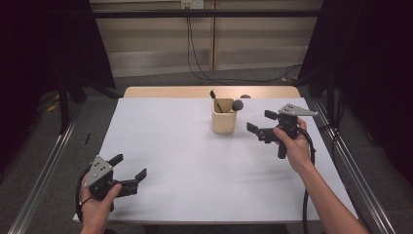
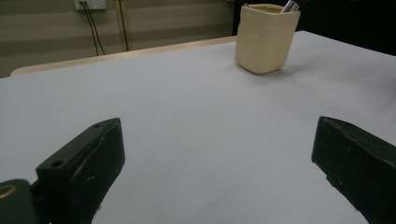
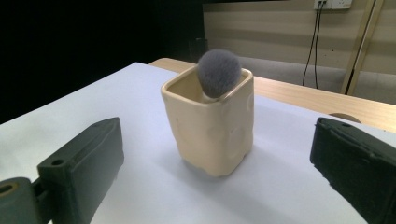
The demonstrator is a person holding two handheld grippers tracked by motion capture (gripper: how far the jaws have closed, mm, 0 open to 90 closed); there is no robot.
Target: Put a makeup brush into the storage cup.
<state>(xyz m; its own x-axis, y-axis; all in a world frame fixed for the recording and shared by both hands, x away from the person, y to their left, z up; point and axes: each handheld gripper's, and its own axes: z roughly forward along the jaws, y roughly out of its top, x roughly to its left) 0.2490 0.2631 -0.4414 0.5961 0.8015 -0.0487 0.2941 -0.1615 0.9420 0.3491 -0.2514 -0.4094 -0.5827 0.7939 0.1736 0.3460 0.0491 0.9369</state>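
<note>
A cream square cup (image 1: pixel 223 117) (image 2: pixel 265 38) (image 3: pixel 212 125) stands upright on the white table (image 1: pixel 195 161), toward the far middle. A fluffy grey makeup brush (image 1: pixel 237 105) (image 3: pixel 219 73) leans out of its right corner, and a thin dark brush (image 1: pixel 215 100) stands in it too. My right gripper (image 1: pixel 262 124) (image 3: pixel 219 172) hovers open just right of the cup, jaws pointed at it, nothing between them. My left gripper (image 1: pixel 128 166) (image 2: pixel 219 172) is open near the table's front left corner, low over bare tabletop, facing the distant cup.
The white sheet covers a wooden table whose far edge (image 1: pixel 209 91) shows beyond it. A small dark round object (image 1: pixel 245 96) lies at that far edge behind the cup. Cables (image 1: pixel 195 58) hang down the back wall. Metal rails (image 1: pixel 44 170) run along both sides.
</note>
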